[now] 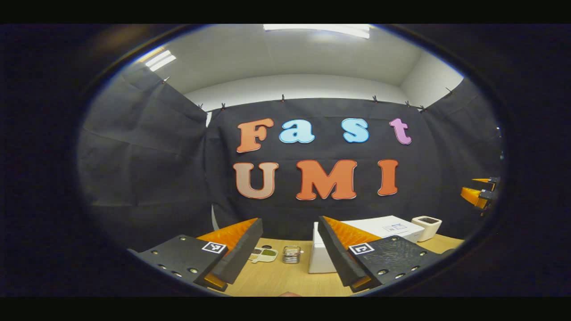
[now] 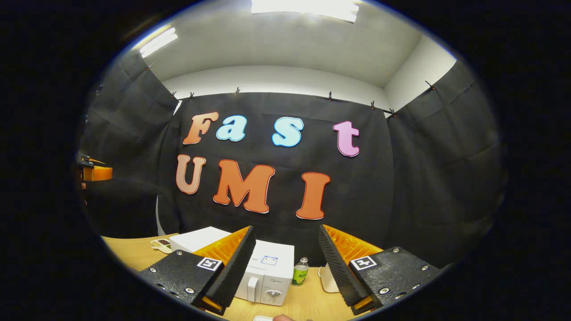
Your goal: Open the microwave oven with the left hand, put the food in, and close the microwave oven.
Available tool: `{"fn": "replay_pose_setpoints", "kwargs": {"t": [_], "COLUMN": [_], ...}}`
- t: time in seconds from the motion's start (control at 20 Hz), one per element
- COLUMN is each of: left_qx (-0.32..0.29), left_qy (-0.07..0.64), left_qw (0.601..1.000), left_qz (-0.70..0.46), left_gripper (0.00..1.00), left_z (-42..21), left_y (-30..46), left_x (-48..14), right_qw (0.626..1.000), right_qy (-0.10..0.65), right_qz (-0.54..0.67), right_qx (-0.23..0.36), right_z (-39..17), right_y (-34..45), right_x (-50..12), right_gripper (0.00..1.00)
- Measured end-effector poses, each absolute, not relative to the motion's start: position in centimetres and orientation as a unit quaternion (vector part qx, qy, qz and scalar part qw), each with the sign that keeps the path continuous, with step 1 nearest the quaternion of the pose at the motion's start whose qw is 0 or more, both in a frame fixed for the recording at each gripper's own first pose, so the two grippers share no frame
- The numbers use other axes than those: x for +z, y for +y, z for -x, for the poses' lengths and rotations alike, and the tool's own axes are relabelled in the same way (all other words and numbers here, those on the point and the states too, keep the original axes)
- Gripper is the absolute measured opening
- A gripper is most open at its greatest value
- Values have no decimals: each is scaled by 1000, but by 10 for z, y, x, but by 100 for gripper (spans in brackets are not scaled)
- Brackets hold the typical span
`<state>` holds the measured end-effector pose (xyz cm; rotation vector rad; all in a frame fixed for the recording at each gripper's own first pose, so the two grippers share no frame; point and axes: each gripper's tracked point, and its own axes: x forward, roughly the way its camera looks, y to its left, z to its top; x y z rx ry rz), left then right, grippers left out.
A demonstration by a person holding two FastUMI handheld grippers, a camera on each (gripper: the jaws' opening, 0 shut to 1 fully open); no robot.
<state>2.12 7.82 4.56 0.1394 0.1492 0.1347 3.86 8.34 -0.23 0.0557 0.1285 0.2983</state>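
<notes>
The white microwave (image 2: pixel 267 278) stands on the wooden table (image 2: pixel 308 298) with its door shut; a handle and a dial show on its front. In the left gripper view the microwave (image 1: pixel 322 255) is partly hidden behind one finger. A small dish of food (image 1: pixel 263 255) lies on the table to its left, and is also seen as the dish (image 2: pixel 161 244). My left gripper (image 1: pixel 289 232) is open and empty, held above the table and back from the microwave. My right gripper (image 2: pixel 285 232) is open and empty too, facing the microwave front.
A small glass jar (image 1: pixel 291 254) stands beside the dish. A green bottle (image 2: pixel 300 272) and a white container (image 2: pixel 329 278) stand right of the microwave. A flat white box (image 2: pixel 198 238) lies behind it. The other gripper (image 1: pixel 479 194) shows far right.
</notes>
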Motion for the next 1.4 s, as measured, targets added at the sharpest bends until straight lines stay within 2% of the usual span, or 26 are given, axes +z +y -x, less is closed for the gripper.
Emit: {"fn": "replay_pose_setpoints", "kwargs": {"t": [0.35,1.15,1.25,1.4], "left_qx": [58,25,20,17], "left_qy": [71,48,45,45], "left_qw": [992,994,994,994], "left_qz": [-83,-97,-95,-98], "left_gripper": [83,84,80,87], "left_z": [-19,-27,-28,-29], "left_y": [74,30,24,18], "left_x": [50,47,49,50], "right_qw": [988,986,985,985], "right_qy": [55,32,29,29], "right_qz": [-39,-43,-43,-44], "right_qx": [135,161,162,163], "right_z": [-42,-32,-31,-31], "right_y": [74,75,73,70], "right_x": [14,26,26,26], "right_gripper": [89,92,92,92]}}
